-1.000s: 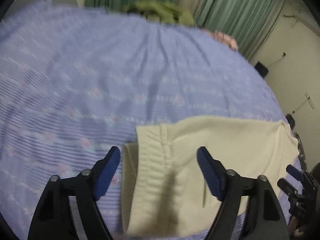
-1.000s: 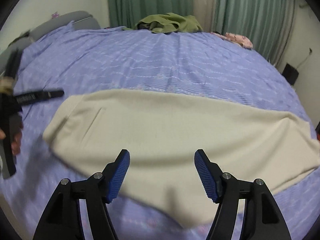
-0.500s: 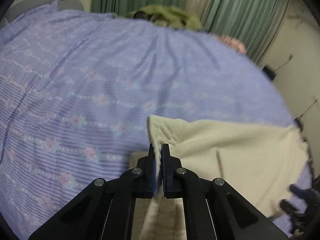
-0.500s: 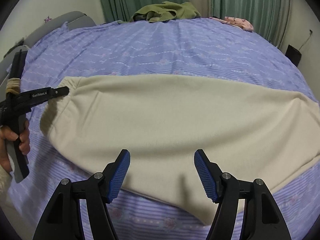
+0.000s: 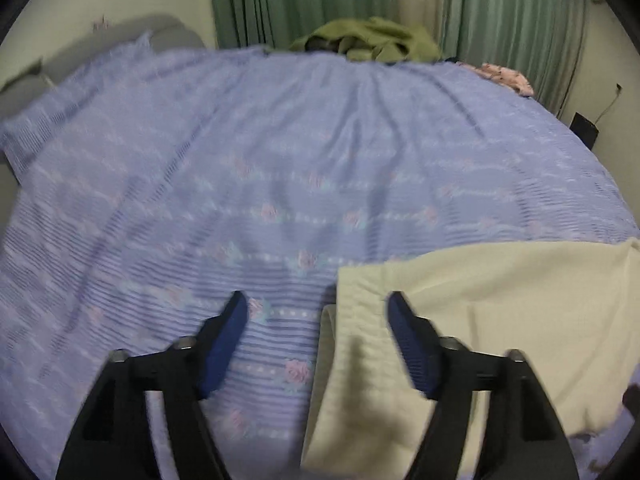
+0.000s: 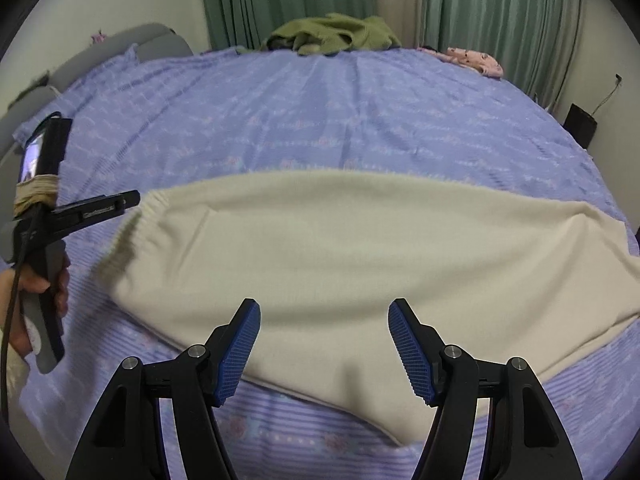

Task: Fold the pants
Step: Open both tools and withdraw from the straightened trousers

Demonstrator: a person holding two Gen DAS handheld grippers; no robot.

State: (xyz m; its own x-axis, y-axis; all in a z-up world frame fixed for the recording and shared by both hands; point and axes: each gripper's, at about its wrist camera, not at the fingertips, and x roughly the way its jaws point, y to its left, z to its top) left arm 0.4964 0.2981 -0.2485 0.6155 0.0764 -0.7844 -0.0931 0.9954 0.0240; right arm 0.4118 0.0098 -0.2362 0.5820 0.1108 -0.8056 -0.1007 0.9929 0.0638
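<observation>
With its blue pads spread apart and nothing between them, the right gripper (image 6: 324,344) hangs above the near edge of the cream pants (image 6: 340,248), which lie flat across the lilac flowered bedsheet (image 6: 320,120). Off by the waistband end, the left gripper (image 5: 318,340) has just been opening; its jaws stand wide with the waistband corner lying loose below them, free of the pads. Beyond, an olive garment (image 6: 332,34) and a pink cloth (image 6: 476,60) sit at the far edge before green curtains (image 6: 500,8).

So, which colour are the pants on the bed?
Cream, plain pants; clearest in the right wrist view.
</observation>
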